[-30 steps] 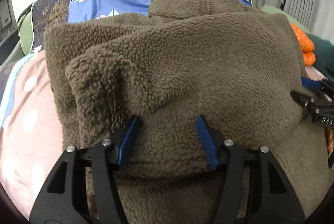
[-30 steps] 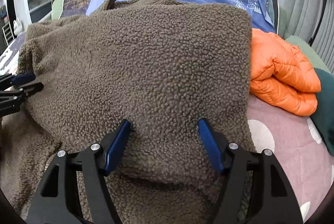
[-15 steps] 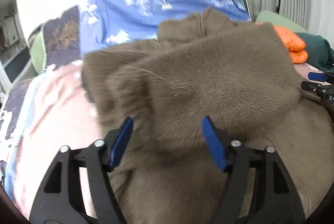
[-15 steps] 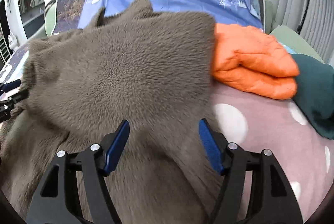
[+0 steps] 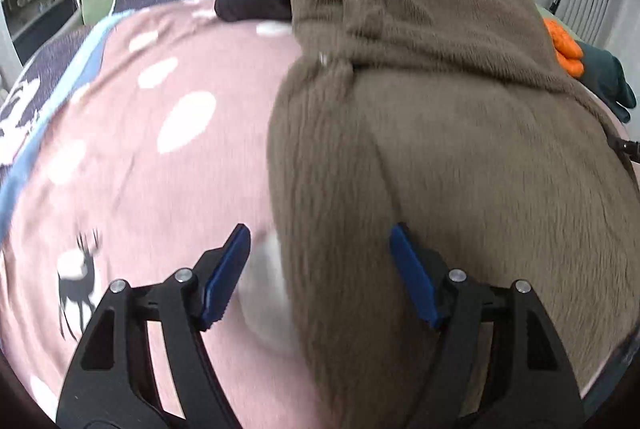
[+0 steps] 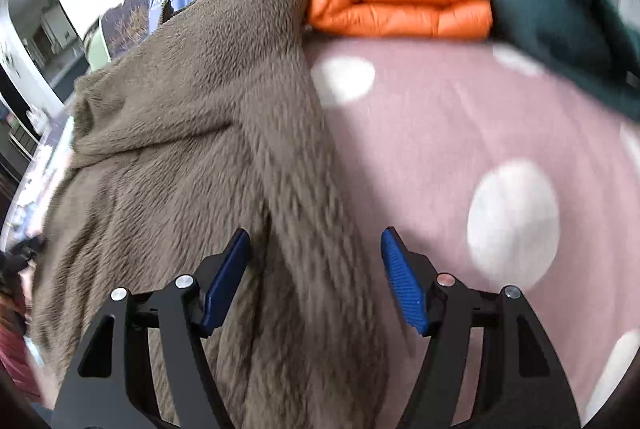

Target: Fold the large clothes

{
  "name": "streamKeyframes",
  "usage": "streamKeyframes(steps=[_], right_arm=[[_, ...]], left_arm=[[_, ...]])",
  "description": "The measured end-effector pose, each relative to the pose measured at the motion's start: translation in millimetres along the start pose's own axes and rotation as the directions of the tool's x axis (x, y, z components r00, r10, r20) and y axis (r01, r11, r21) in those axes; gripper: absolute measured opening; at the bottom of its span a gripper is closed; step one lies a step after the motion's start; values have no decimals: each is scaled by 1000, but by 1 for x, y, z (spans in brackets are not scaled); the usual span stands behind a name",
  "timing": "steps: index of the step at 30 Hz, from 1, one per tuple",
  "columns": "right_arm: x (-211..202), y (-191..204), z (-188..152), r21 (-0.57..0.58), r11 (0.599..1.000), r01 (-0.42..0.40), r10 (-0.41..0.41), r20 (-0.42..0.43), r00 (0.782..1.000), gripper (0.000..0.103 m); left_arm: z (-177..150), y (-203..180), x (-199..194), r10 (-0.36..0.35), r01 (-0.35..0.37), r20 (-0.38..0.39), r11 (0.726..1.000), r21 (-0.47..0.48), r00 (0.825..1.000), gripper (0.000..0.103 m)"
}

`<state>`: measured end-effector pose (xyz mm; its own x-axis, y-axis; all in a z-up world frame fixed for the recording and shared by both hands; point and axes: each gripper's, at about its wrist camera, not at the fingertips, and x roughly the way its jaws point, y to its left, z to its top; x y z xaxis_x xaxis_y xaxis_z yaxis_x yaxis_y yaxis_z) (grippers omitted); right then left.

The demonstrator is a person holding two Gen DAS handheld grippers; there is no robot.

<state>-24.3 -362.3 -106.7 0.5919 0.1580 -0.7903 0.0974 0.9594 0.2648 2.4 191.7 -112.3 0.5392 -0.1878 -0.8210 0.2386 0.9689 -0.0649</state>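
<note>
Nearest in, the left gripper [image 5: 320,279] is hanging wide open over the near left edge of the shaggy brown fleece jacket [image 5: 440,133], gripping nothing. The right gripper [image 6: 316,279] is doing the same over the fleece's right edge, jaws spread and empty. The jacket is lying bunched on the pink polka-dot bedspread [image 6: 460,133], collar toward the far edge. Best play, I'd judge: pinching both near hem corners at matching depth, lifting evenly. Farther off, a folded orange puffer jacket [image 6: 400,5] and a dark teal garment [image 6: 560,25] are sitting at the far right edge.
</note>
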Motion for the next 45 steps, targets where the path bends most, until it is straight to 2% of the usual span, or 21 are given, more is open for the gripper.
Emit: streamKeyframes(steps=[6,9,13,16,17,20,24,29,31,35,37,38,39,40,42,43,44,45], right_arm=[[-18,-8,-29,49,996,-74,74,-13,997,69],[-25,-7,-41,48,993,-109,110,-18,994,69],[-32,-5,-67,91,982,-163,164,-6,986,69],[-41,-6,-86,123,968,-217,216,27,976,69],[-42,-5,-88,118,969,-219,217,31,976,69],[-40,-6,-87,120,966,-230,227,35,973,68],[-41,3,-78,124,961,-249,245,45,968,64],[-53,11,-93,46,966,-253,253,18,967,58],[-48,9,-99,41,958,-282,283,-11,959,58],[-36,19,-94,16,955,-297,298,-27,954,58],[-29,23,-85,40,952,-303,304,-25,952,54],[-28,23,-82,51,950,-307,308,-20,951,44],[-28,24,-80,66,946,-316,318,-12,948,38],[-30,25,-77,81,940,-331,332,0,943,27],[-41,28,-69,76,929,-361,360,31,933,22],[-53,30,-64,63,922,-382,379,59,924,21],[-62,31,-59,56,915,-399,394,80,916,21],[-78,32,-49,41,901,-431,424,119,898,20]], left_arm=[[-30,7,-14,-117,118,14,991,-61,993,70],[-43,-5,-18,-106,106,17,993,-43,994,69],[-61,-5,-27,-167,170,35,979,-111,985,69],[-78,-14,-34,-214,218,54,973,-76,975,79],[-81,-17,-33,-204,207,59,977,-53,977,80],[-71,-19,-25,-208,211,57,976,-56,977,87],[-51,-25,-15,-182,184,33,979,-89,983,88],[-70,-24,-33,-215,216,21,973,-80,976,62],[-77,-24,-36,-212,214,31,975,-57,977,60],[-69,-25,-25,-216,218,39,974,-62,976,71],[-60,-30,-20,-201,202,28,979,-41,979,70],[-57,-30,-20,-203,204,28,978,-46,979,60],[-54,-30,-20,-237,238,30,969,-61,971,48],[-51,-30,-22,-268,269,31,960,-71,963,26],[-47,-34,-33,-254,258,62,964,-62,965,20],[-43,-37,-48,-257,264,108,964,-47,960,18],[-38,-40,-63,-270,279,156,960,-35,950,17],[-32,-41,-80,-281,291,204,956,-23,938,17]])
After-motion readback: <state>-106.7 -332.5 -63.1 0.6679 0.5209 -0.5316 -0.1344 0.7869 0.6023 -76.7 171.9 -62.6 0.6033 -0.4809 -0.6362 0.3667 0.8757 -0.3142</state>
